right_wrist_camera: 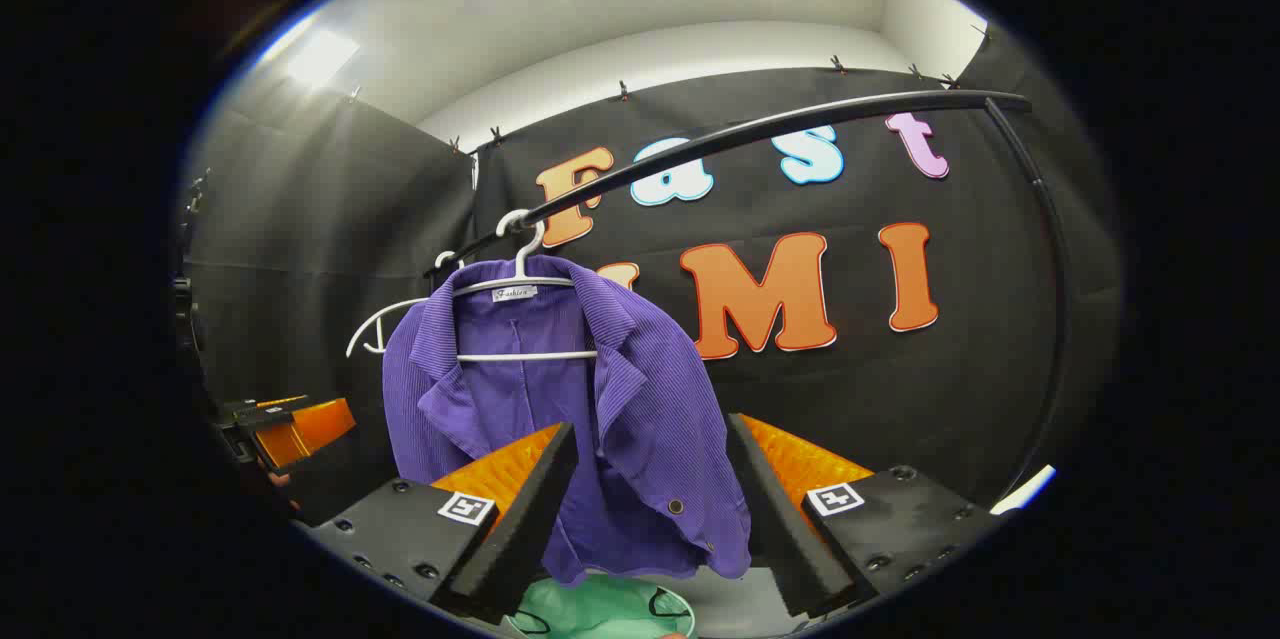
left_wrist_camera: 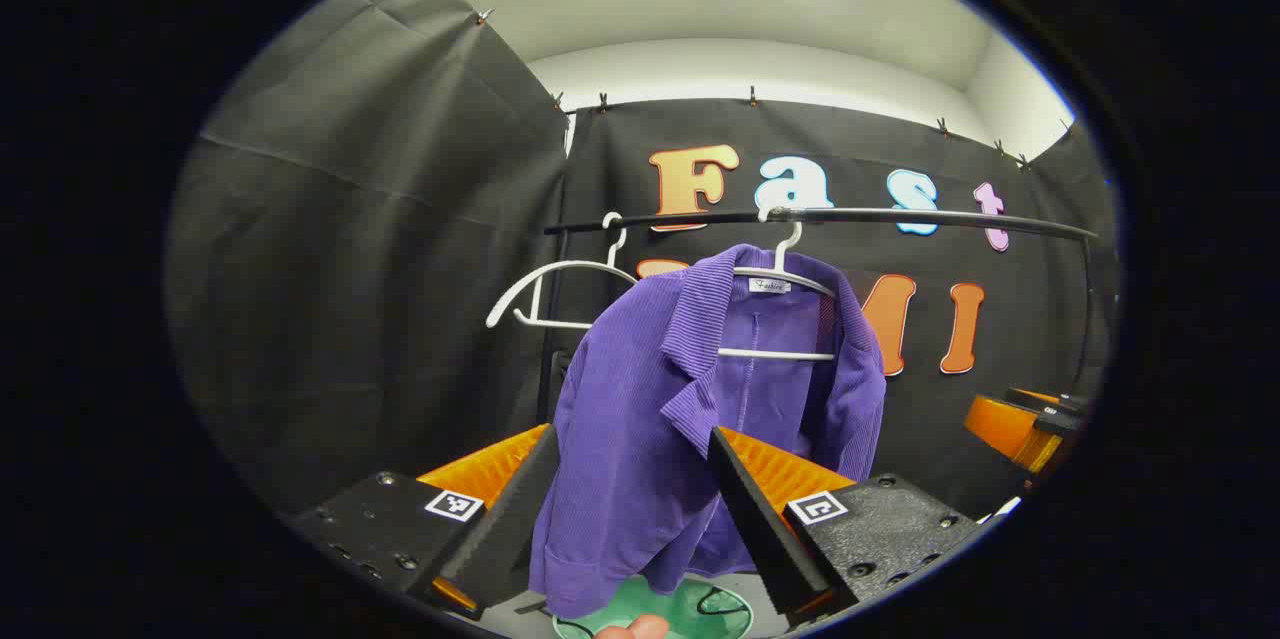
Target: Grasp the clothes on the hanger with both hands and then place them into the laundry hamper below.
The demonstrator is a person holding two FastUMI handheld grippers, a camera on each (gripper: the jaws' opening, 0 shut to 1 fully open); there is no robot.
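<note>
Each tool — left tool (left_wrist_camera: 630, 504), right tool (right_wrist_camera: 650, 509) — is spread before the jacket (left_wrist_camera: 690, 419), framing one front panel each — likely to grip both sides.

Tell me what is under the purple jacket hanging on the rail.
Below the purple jacket sits a green laundry hamper, its rim showing between the open gripper's fingers. The jacket's hem and the fingers cover most of it, so its contents cannot be seen.

From the left gripper view we look up at the purple jacket (left_wrist_camera: 690, 409) from its left, close; from the right gripper view, from its right; both share the rail (right_wrist_camera: 760, 134).
</note>
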